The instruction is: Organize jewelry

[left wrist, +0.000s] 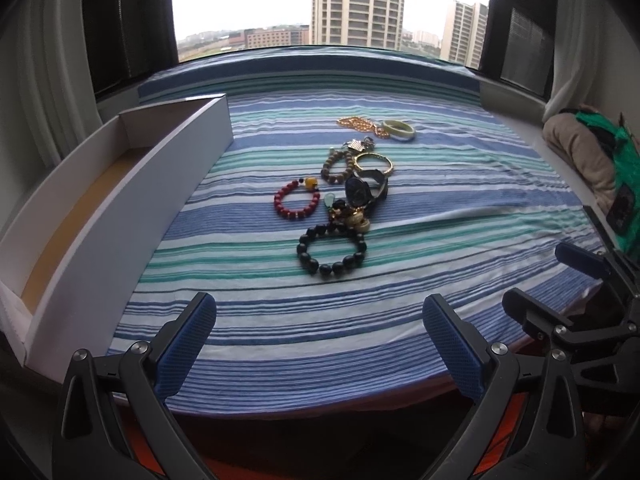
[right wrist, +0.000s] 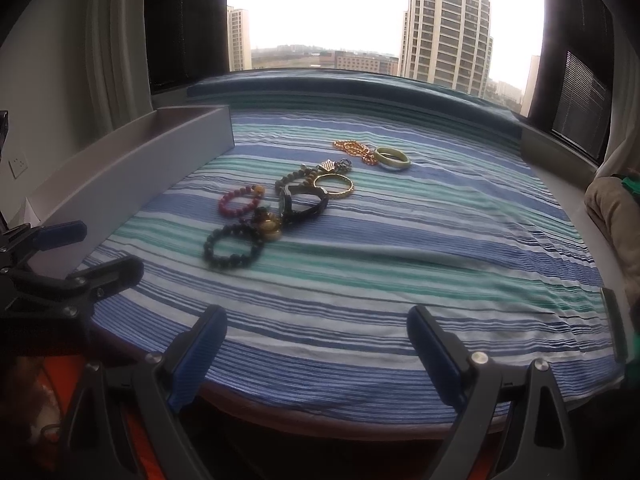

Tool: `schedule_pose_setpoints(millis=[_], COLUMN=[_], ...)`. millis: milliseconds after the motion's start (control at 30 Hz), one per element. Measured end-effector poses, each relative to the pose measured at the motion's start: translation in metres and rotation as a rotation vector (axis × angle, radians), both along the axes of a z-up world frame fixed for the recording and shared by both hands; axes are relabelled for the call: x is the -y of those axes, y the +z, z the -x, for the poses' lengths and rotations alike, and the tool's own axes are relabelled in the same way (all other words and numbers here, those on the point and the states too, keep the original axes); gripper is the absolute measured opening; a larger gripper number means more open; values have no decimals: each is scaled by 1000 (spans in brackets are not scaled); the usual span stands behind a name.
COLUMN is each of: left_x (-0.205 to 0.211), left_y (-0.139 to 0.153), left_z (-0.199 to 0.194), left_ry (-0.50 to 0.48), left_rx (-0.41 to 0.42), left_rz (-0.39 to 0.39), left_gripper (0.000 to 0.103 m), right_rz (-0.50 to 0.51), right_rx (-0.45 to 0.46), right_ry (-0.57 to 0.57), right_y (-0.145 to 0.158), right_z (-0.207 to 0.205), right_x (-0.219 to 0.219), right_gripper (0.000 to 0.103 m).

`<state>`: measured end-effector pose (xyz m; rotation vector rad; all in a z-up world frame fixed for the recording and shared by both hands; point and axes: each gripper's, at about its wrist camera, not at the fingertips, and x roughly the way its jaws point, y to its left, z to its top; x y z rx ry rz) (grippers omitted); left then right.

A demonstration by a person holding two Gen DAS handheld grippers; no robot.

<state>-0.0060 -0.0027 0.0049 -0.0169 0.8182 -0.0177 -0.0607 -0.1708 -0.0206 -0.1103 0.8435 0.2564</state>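
No writing or brand can be read on anything here. The jewelry lies in a loose cluster on the striped cloth [left wrist: 360,320], all of it to the right of the long white box [left wrist: 120,208], which sits along the cloth's left edge. Counted outward from the box: one red bead bracelet [left wrist: 297,200] nearest it, one black bead bracelet [left wrist: 331,250], one brown bead bracelet [left wrist: 338,166], one dark wristwatch [left wrist: 366,190], one thin gold bangle [left wrist: 375,163], one gold chain [left wrist: 357,125] and one pale green bangle [left wrist: 399,129] farthest from the box. A few small charms tangle between the black bracelet and the watch; their number cannot be told. The left gripper [left wrist: 320,344] and the right gripper [right wrist: 318,354] both hover with fingers spread wide, holding nothing, short of the cluster. A beige and green bundle [left wrist: 588,152] lies off the cloth, well away from the box.
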Motion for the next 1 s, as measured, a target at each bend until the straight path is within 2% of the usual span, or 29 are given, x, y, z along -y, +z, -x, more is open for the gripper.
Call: schedule_pose_setpoints(millis=[800, 1000], left_x=[-8, -2], left_y=[-6, -8], left_z=[-3, -4], left_ry=[33, 15], left_rx=[-27, -38], left_rz=[13, 4], left_gripper=[103, 103], right_rz=[-3, -7], right_rx=[-6, 4], right_ry=[-4, -1], right_y=[-4, -3], right_z=[-2, -1], right_x=[2, 1], right_gripper=[93, 93])
